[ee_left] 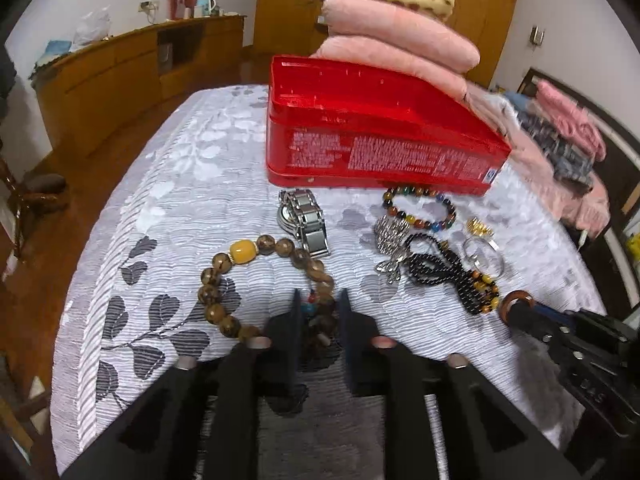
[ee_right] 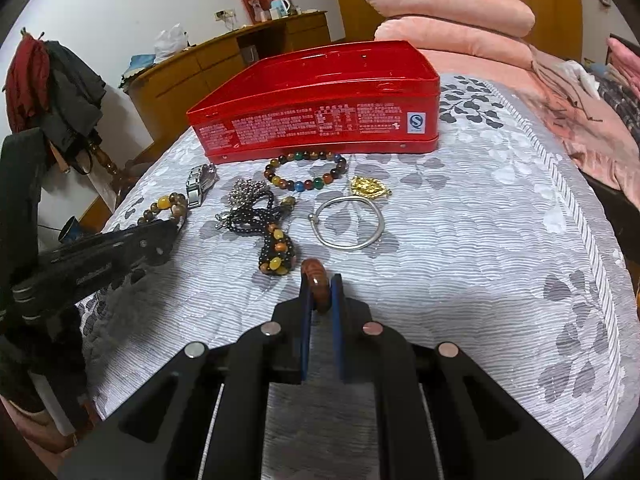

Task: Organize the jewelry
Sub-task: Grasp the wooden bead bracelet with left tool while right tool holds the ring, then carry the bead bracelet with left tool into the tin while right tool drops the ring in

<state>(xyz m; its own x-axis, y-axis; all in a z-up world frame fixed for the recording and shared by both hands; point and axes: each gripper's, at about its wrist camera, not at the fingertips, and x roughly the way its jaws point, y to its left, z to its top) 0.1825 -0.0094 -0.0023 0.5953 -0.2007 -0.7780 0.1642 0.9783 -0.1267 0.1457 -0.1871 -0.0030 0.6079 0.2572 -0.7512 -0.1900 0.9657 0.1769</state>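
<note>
While my right gripper [ee_right: 320, 288] pinches a reddish-brown ring [ee_right: 316, 286] upright between its blue pads, my left gripper [ee_left: 319, 312] sits with its jaws narrowed around the near arc of the big brown bead bracelet [ee_left: 256, 280], whose yellow bead lies at the far side of the loop. I cannot tell whether the pads actually touch the beads.

Open bedspread [ee_right: 500, 240] runs wide to my right, out to the striped border and the bed's edge. To the left, the grey leaf-print cloth drops off toward the wooden floor [ee_left: 52, 216].

Ahead, the red tin [ee_right: 320, 108] stands near the middle of the bed, its printed side wall facing me; from this low angle I cannot see inside it. The jewelry lies in front of that wall: a steel watch [ee_left: 304, 220], a multicoloured bead bracelet [ee_right: 306, 176] just beside the tin, a gold pendant [ee_right: 370, 188], a silver bangle [ee_right: 348, 222], a silver chain [ee_right: 244, 192] and black beads [ee_right: 256, 220] tangled together. Pink pillows [ee_right: 452, 12] are stacked behind the tin.
</note>
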